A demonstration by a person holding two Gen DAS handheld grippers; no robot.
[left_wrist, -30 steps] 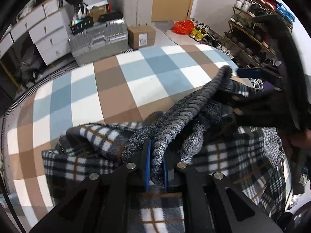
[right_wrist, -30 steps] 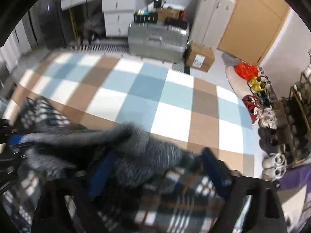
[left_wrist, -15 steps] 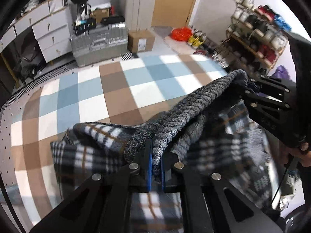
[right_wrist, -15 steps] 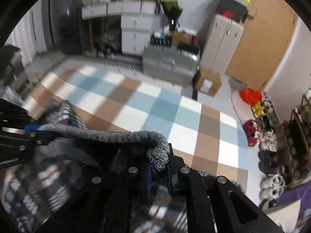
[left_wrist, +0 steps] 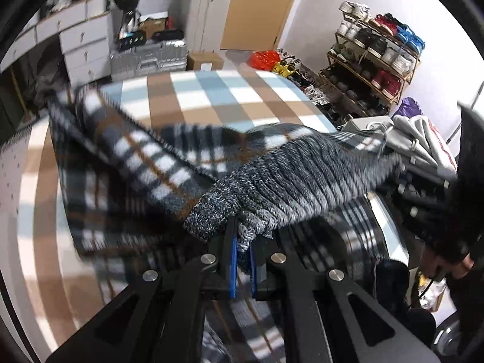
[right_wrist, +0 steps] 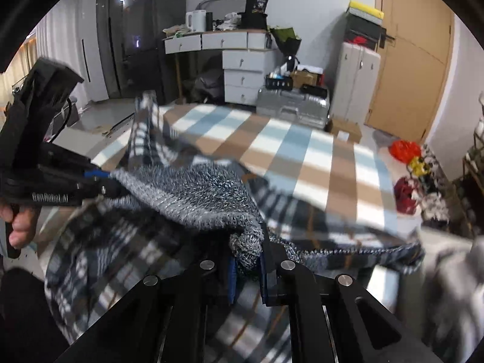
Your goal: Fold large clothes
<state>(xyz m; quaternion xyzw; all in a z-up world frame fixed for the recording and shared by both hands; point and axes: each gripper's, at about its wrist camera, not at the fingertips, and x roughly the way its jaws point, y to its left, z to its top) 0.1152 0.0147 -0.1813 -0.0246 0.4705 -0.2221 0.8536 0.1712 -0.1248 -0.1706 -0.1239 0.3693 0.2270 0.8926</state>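
A large dark plaid garment (left_wrist: pixel 127 157) with a grey knitted band (left_wrist: pixel 302 178) hangs lifted over the blue, brown and white checked surface (left_wrist: pixel 211 90). My left gripper (left_wrist: pixel 242 251) is shut on one end of the knitted band. My right gripper (right_wrist: pixel 246 260) is shut on the other end of that band (right_wrist: pixel 196 193), which stretches between the two. The plaid cloth (right_wrist: pixel 121 242) droops below, blurred by motion. In the right wrist view the left gripper (right_wrist: pixel 99 181) shows at the left with a hand (right_wrist: pixel 18 220) on its handle. The right gripper (left_wrist: pixel 405 166) appears at the right of the left wrist view.
A shoe rack (left_wrist: pixel 372 60) stands at the right. A silver suitcase (left_wrist: pixel 148 60), a cardboard box (left_wrist: pixel 205 60) and white drawers (left_wrist: pixel 84 48) lie beyond the far edge. A heap of grey clothes (left_wrist: pixel 423 139) sits by the surface's right edge.
The right gripper, open around the knitted band a second ago, has shut on it. Both grippers have risen and pulled back, lifting the garment off the checked surface.
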